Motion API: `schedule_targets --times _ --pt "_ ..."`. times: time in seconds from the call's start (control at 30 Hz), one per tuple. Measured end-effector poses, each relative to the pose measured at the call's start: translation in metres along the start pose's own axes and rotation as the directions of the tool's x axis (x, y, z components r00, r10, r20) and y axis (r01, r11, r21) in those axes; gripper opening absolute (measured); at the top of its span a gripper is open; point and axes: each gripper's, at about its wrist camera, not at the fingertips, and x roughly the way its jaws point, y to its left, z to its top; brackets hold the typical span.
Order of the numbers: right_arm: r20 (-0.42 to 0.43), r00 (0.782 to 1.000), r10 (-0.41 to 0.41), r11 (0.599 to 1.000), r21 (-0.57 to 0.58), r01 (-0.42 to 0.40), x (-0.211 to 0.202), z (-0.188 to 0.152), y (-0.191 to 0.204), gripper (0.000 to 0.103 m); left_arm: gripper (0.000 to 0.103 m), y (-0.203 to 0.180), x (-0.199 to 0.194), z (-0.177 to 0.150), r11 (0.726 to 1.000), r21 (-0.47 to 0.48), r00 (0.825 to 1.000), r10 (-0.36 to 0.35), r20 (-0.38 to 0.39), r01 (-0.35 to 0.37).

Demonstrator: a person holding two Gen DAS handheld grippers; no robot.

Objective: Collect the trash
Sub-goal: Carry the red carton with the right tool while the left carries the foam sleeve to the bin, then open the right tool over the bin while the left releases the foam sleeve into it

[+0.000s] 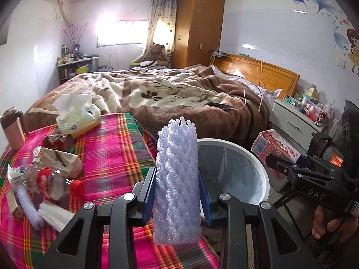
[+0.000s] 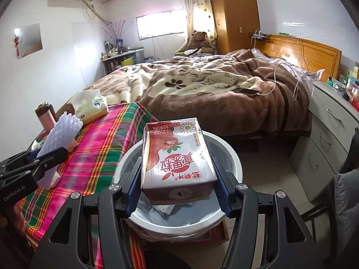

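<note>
A bed (image 1: 179,94) fills the room. Beside the plaid table (image 1: 107,148) stands a white bin (image 2: 233,157), seemingly plastic-lined. Right gripper (image 2: 177,179) clamps a milk carton (image 2: 177,157) above it; left gripper (image 1: 177,192) pinches foam netting (image 1: 177,179) near its rim.

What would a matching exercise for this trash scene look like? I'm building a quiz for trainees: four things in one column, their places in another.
Things:
1. foam sleeve
2. milk carton
3. tissue pack
4. phone

Places:
A. on the bed's blanket
B. held in the right gripper, over the white bin
C. on the plaid tablecloth
D. held in the left gripper, near the bin's rim

Pairs: 1-D, 2-B, 3-C, 4-A
</note>
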Motion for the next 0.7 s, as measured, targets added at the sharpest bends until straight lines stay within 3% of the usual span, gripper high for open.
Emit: schedule_targets --times 0.6,0.7 --pt "-0.123 0.992 -0.032 0.999 0.008 0.033 0.037 -0.01 -0.019 0.059 0.036 -0.027 0.063 -0.001 0.998 0.047 0.994 -0.04 -0.105 0.045" --pt "-0.136 0.99 -0.028 1.0 0.006 0.029 0.04 -0.01 -0.02 0.059 0.04 -0.026 0.068 -0.001 0.998 0.04 0.993 -0.045 -0.111 0.05"
